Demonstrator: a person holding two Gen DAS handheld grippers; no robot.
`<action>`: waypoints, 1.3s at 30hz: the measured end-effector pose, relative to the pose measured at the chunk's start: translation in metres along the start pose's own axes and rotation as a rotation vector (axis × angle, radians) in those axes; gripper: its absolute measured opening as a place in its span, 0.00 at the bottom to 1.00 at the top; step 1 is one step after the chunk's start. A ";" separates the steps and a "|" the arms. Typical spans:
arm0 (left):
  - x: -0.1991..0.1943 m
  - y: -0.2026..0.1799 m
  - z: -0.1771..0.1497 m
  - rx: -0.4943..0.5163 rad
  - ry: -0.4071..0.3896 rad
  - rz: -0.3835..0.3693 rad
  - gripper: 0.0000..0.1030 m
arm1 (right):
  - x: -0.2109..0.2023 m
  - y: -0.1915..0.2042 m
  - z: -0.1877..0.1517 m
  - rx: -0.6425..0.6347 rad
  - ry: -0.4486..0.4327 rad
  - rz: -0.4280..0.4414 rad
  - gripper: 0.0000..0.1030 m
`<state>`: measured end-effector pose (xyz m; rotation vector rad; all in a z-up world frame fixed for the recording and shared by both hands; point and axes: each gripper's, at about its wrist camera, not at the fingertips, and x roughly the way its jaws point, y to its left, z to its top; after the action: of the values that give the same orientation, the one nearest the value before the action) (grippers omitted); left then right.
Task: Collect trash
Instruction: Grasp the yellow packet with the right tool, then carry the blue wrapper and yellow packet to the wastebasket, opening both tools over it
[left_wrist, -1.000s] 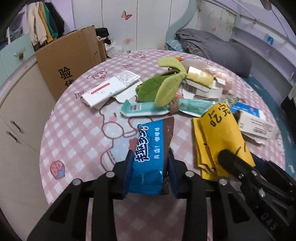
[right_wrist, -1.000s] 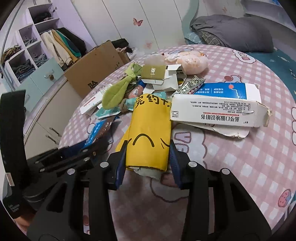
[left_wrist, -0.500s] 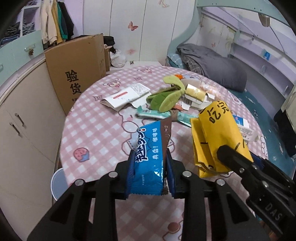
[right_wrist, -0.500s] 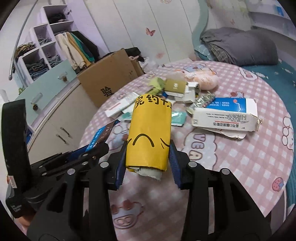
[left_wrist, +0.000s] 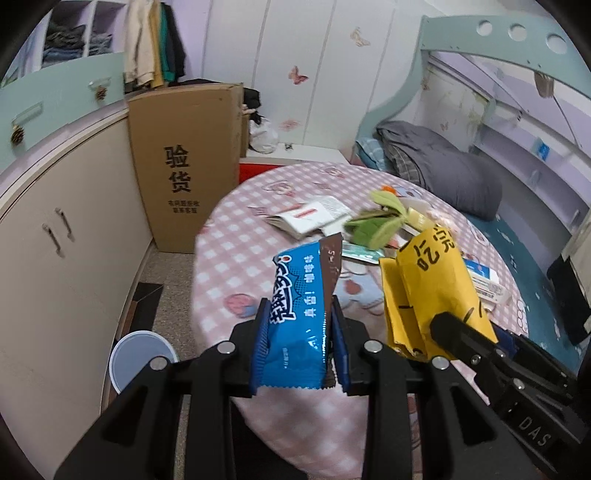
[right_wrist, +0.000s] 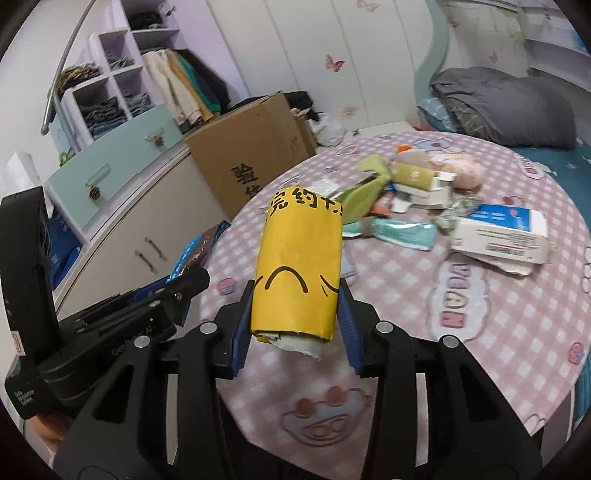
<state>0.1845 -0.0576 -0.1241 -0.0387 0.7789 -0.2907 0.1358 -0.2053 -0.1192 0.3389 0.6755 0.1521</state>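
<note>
Two grippers are clamped on trash above the round table: the left gripper pinches a blue snack wrapper, the right gripper a yellow paper bag. Behind them lie a green soft toy, probably a leaf, and a white-and-blue box. A white bucket stands on the floor.

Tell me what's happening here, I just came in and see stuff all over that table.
A person is clearing trash with two handheld grippers. The left gripper clamps a blue snack wrapper; the right gripper clamps a yellow paper package. Both are held above the pink checked table, where boxes and wrappers remain.
</note>
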 end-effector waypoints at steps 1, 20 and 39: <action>-0.002 0.009 0.000 -0.013 -0.004 0.007 0.29 | 0.003 0.007 -0.001 -0.011 0.007 0.003 0.40; 0.005 0.210 -0.033 -0.333 0.040 0.205 0.29 | 0.130 0.154 -0.024 -0.245 0.230 0.165 0.40; 0.012 0.358 -0.075 -0.566 0.108 0.465 0.29 | 0.268 0.242 -0.060 -0.278 0.396 0.273 0.71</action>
<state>0.2277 0.2878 -0.2368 -0.3717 0.9322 0.3770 0.2973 0.1022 -0.2343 0.1300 0.9839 0.5786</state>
